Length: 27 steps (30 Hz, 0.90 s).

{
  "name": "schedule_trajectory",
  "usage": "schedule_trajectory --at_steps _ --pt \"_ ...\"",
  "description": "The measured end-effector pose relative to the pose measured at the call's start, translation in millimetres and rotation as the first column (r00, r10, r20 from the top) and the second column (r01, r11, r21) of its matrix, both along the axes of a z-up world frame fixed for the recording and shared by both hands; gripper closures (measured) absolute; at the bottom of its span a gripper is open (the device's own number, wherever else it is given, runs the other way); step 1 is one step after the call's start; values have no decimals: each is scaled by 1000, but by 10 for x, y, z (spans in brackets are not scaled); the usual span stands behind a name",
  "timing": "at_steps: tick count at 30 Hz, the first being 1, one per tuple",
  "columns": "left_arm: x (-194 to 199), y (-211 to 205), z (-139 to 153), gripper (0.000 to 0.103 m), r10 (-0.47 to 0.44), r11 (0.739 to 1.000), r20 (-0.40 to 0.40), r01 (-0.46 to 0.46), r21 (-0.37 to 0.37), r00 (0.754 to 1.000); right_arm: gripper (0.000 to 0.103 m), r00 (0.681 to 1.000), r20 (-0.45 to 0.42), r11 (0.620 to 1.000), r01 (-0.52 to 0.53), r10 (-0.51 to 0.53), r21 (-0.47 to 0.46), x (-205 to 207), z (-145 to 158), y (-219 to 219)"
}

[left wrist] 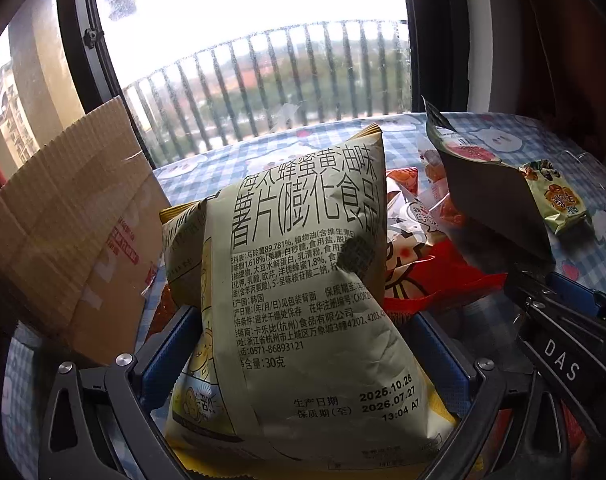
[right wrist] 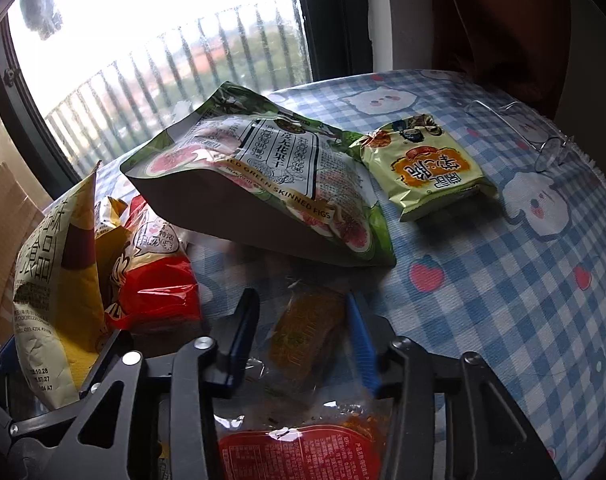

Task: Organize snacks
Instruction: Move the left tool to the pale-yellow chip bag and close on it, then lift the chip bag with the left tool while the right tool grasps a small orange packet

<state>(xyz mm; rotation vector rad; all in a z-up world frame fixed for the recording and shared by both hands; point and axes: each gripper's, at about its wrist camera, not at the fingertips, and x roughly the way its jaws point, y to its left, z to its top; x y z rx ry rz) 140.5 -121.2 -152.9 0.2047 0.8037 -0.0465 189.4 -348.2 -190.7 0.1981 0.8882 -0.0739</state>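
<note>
My left gripper point(left wrist: 303, 344) is shut on a pale yellow chip bag point(left wrist: 299, 280) with black Chinese print, held upright above the table; the bag also shows at the left of the right wrist view point(right wrist: 55, 280). My right gripper point(right wrist: 299, 336) is shut on a clear plastic snack packet point(right wrist: 307, 332) with an orange block inside and a red label below. A green fig pouch point(right wrist: 271, 184) lies beyond it, a small green snack pack point(right wrist: 427, 168) to its right, a red and white snack bag point(right wrist: 155, 280) on the left.
A brown cardboard box point(left wrist: 71, 232) stands at the left by the window. The table has a blue checked cloth point(right wrist: 503, 300). A clear glass object point(right wrist: 543, 140) lies at the far right. A window with a railing outside is behind the table.
</note>
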Motion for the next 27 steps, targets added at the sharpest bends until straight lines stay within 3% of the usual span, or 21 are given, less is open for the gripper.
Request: schedule_trajectory --at_steps 1,6,10,16,27 --pt "1 16 11 1 -3 1000 1 3 1 1000 66 1000 0 1000 -6 6 -9 -1 -5 17" --pt "-44 16 21 6 -17 1000 4 17 -7 1000 67 1000 -2 1000 -17 17 11 5 -14 14" --pt "-130 95 93 23 17 998 23 -16 -57 1000 67 1000 10 999 -28 28 20 -25 30 48" --pt "-189 149 156 34 19 995 21 -16 -98 1000 68 998 35 999 -48 47 13 -116 128 180" --pt "-342 188 387 37 -28 988 46 35 -148 999 71 992 118 999 -44 45 -9 -311 509 313"
